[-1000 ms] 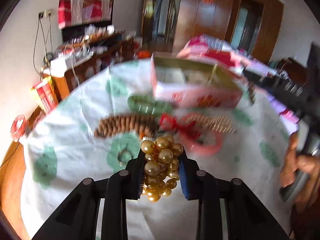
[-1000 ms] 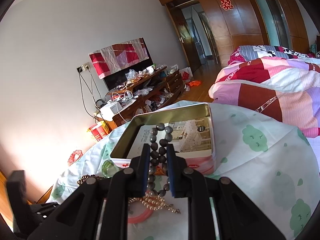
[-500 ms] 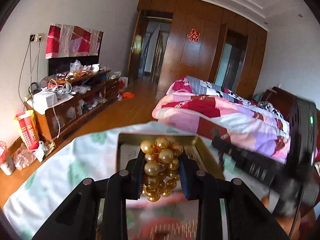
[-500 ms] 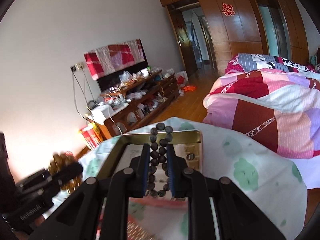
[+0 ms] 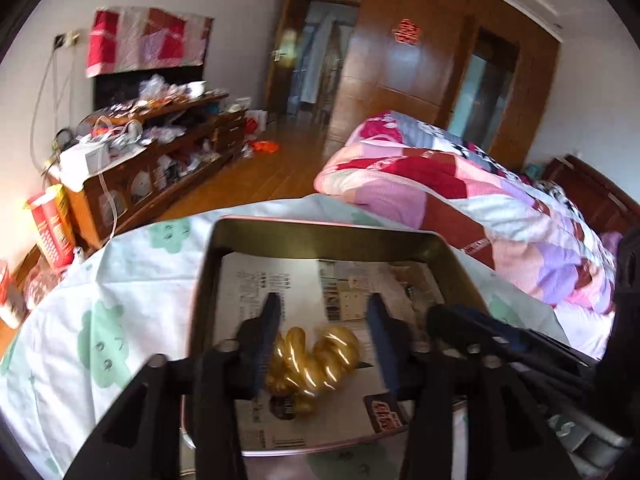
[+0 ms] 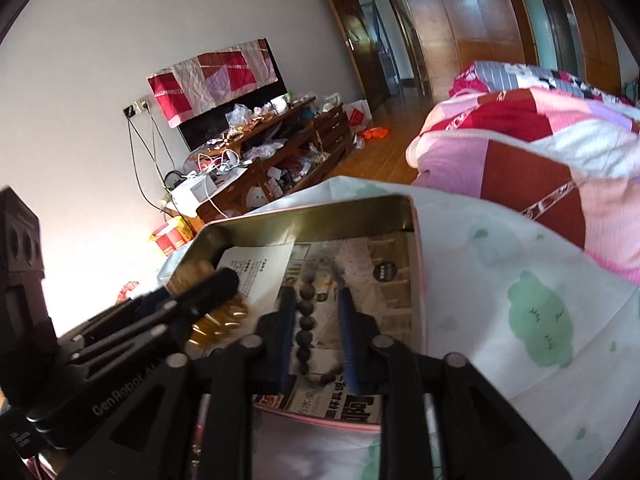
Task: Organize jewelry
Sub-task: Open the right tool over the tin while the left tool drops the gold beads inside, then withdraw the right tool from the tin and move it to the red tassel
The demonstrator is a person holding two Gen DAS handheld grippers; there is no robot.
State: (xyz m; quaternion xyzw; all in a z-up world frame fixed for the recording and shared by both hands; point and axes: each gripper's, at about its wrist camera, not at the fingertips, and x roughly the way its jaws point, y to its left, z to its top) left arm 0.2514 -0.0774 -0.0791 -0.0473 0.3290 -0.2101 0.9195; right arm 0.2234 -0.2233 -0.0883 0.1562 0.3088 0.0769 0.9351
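An open metal tin (image 5: 320, 230) with printed paper on its floor stands on the cloth-covered table. My left gripper (image 5: 324, 304) is open over the tin, and the gold bead bracelet (image 5: 316, 360), motion-blurred, sits loose between its fingers on the paper. My right gripper (image 6: 314, 280) is open too, over the tin's right part (image 6: 416, 264). The dark bead bracelet (image 6: 306, 328) lies in a line between its fingers on the paper. The gold bracelet also shows in the right wrist view (image 6: 220, 320), beside the left gripper's fingers (image 6: 208, 288).
The table has a white cloth with green shapes (image 6: 540, 320). A bed with a pink and red quilt (image 5: 460, 192) stands to the right. A cluttered wooden cabinet (image 5: 152, 160) runs along the left wall.
Both grippers have come down over the tin and opened. The gold bracelet has dropped from the left gripper and the dark bracelet from the right gripper into the tin.
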